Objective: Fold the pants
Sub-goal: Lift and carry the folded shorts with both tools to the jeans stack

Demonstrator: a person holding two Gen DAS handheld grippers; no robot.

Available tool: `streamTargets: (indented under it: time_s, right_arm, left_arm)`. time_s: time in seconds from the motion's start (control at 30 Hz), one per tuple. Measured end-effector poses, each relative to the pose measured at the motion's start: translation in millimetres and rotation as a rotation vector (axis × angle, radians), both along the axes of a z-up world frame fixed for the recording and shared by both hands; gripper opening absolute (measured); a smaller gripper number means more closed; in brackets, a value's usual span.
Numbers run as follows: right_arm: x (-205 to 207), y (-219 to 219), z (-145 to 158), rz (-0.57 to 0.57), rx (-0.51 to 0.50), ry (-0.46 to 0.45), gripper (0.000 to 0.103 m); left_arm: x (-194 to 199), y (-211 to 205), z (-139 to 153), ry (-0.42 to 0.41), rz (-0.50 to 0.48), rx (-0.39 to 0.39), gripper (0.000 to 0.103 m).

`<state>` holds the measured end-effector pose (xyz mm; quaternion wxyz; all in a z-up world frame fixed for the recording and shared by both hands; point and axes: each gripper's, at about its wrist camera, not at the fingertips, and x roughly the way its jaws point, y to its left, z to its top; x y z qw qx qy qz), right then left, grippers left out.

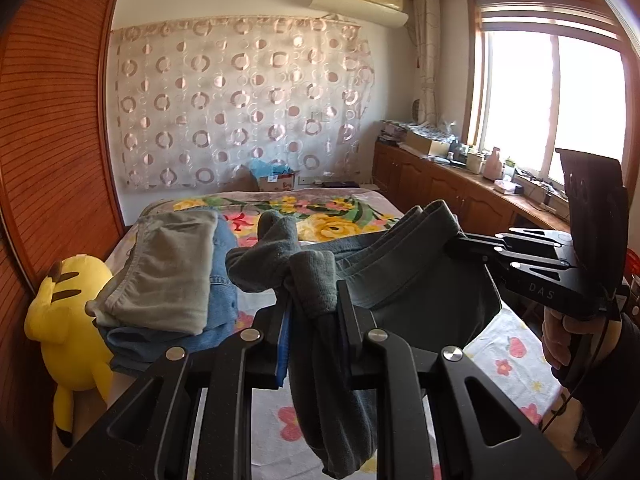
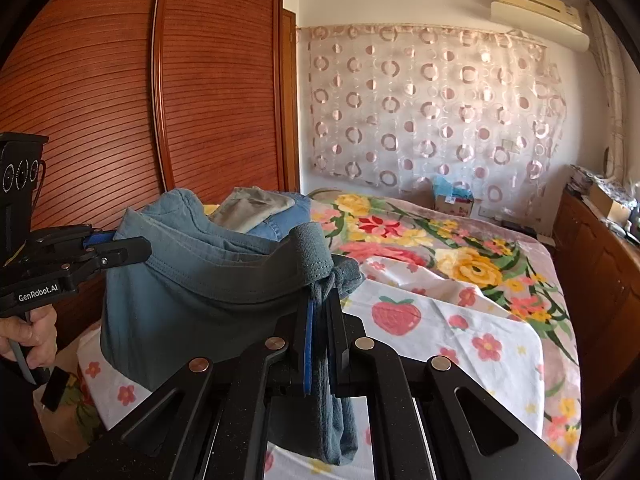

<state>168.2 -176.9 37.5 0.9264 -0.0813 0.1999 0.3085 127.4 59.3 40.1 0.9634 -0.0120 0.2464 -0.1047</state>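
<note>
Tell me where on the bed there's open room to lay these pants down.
Free: the white flowered sheet, from below the held pants across to the yellow-flower blanket, and the blanket itself up to the cardboard box. Crowded: the wardrobe-side edge, taken by the folded stack with the yellow plush beside it.

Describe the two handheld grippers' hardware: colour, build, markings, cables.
Both are matte black with slotted linkage arms, silver pivot rivets and blue-edged finger pads. The right gripper reads "DAS"; the left gripper reads "GenRobot.AI", with white circles on its upright block. A thin cable hangs by the dark sleeve.
</note>
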Motion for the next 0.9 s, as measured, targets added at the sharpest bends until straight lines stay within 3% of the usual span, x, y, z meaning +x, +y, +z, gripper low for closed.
streamTargets:
  time_s: [0.43,0.9]
  right_arm:
    - [69.4,33.3,4.5,0.079,-0.01,-0.026,0.005]
    - [138.3,80.8,13.9,0.15,-0.04,-0.106,0.005]
  left_arm:
    - [34.4,42.5,-11.1,0.021,0.068,-0.009,0.021]
    - [73.3,97.1,14.2,-0.041,0.16,-0.031,0.021]
